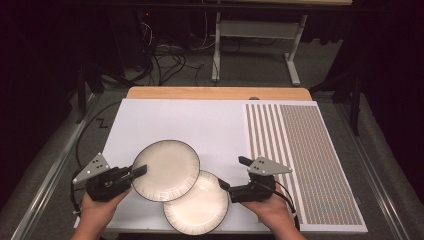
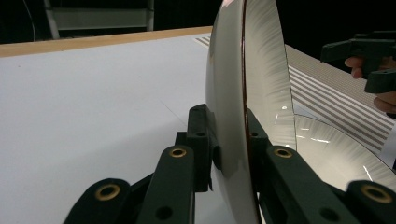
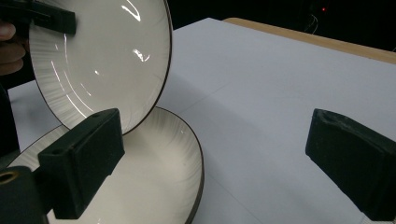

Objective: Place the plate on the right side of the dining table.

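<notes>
Two plates, two grippers. Upper plate [image 1: 166, 170] clamped at its left rim by left gripper [image 1: 138, 171], overlapping lower plate [image 1: 200, 207] on white board [image 1: 200, 120]. Right gripper [image 1: 234, 174] spread wide, empty, just right of lower plate.

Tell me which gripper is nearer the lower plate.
Right. The right gripper is open beside the lower plate's right rim; the left gripper clamps the upper plate farther off.
</notes>
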Demonstrator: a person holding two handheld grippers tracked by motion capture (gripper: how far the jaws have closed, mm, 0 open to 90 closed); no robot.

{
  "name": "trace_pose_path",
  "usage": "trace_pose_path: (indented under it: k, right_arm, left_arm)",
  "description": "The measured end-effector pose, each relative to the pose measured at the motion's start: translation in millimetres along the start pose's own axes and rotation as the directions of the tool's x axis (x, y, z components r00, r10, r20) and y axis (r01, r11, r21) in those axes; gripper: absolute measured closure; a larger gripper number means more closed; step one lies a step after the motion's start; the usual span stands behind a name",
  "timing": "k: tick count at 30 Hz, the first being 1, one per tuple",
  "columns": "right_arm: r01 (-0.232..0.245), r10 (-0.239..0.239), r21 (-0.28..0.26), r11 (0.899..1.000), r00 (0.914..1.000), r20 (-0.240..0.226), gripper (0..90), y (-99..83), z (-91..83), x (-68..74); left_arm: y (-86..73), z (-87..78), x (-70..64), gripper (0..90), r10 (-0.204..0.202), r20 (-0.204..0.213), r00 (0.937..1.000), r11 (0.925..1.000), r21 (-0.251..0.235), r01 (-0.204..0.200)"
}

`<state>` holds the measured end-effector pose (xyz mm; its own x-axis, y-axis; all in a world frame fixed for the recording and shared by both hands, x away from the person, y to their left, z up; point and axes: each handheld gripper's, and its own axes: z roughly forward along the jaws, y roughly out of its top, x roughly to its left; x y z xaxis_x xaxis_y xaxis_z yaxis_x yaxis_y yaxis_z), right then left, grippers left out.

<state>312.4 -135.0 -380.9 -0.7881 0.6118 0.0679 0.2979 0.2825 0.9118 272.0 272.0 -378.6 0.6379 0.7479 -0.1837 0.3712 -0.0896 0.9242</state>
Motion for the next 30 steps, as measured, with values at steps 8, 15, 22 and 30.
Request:
trace_pose_path:
  k: [8, 15, 22, 30]
  right_arm:
    - [0.014, -0.014, 0.015, 1.000, 0.9994, -0.032, 9.6, 9.1, 21.4, 9.3]
    - [0.020, -0.017, 0.049, 0.999, 0.9972, -0.073, 15.6, 14.7, 40.3, 18.9]
    - [0.005, 0.003, 0.083, 0.997, 0.9956, -0.093, 20.5, 19.3, 60.9, 25.5]
    - [-0.021, 0.034, 0.123, 0.992, 0.9942, -0.102, 34.7, 24.5, 78.6, 30.3]
  left_arm:
    - [-0.1, -0.4, -0.9, 79.5, 0.011, 0.000, 0.9999, 0.9999, -0.003, -0.011]
    - [-0.5, -1.0, -1.1, 79.4, 0.019, -0.001, 0.9998, 0.9998, -0.005, -0.019]
    - [-1.8, -1.8, -0.7, 79.0, 0.022, -0.005, 0.9997, 0.9997, -0.006, -0.022]
    - [-1.9, -1.9, -1.0, 79.1, 0.027, -0.004, 0.9996, 0.9996, -0.009, -0.027]
